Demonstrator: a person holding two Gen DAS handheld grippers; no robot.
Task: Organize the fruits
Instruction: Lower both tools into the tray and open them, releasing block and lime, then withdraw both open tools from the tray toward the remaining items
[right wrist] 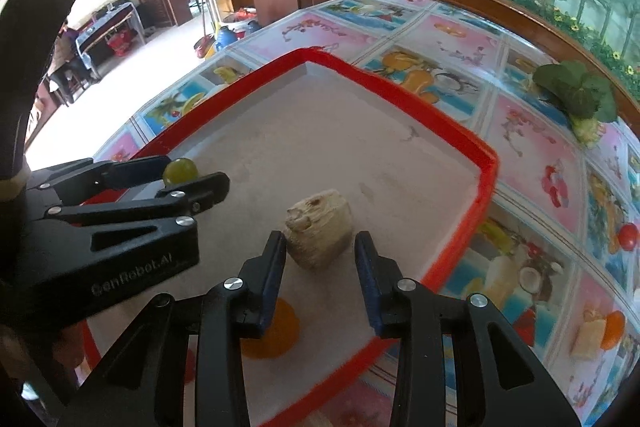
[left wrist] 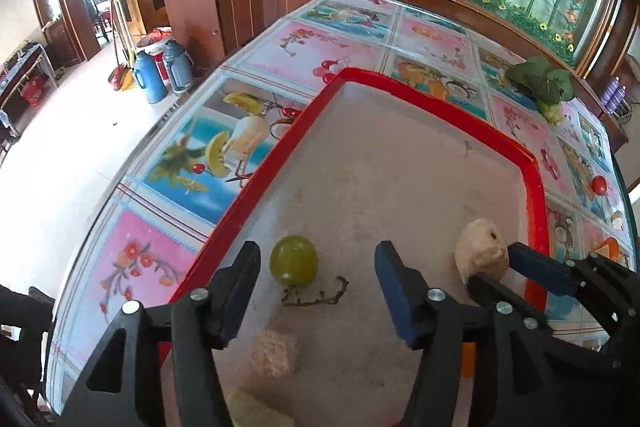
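On the red-rimmed tray with a grey floor [left wrist: 532, 163], the left wrist view shows the left gripper [left wrist: 316, 281] spread wide, a round green grape [left wrist: 294, 259] lying loose between its fingers. From the right wrist view, the right gripper [right wrist: 320, 251] stands narrowly parted, a pale peeled banana chunk [right wrist: 320, 227] resting free just ahead, beside an orange slice [right wrist: 280, 331].
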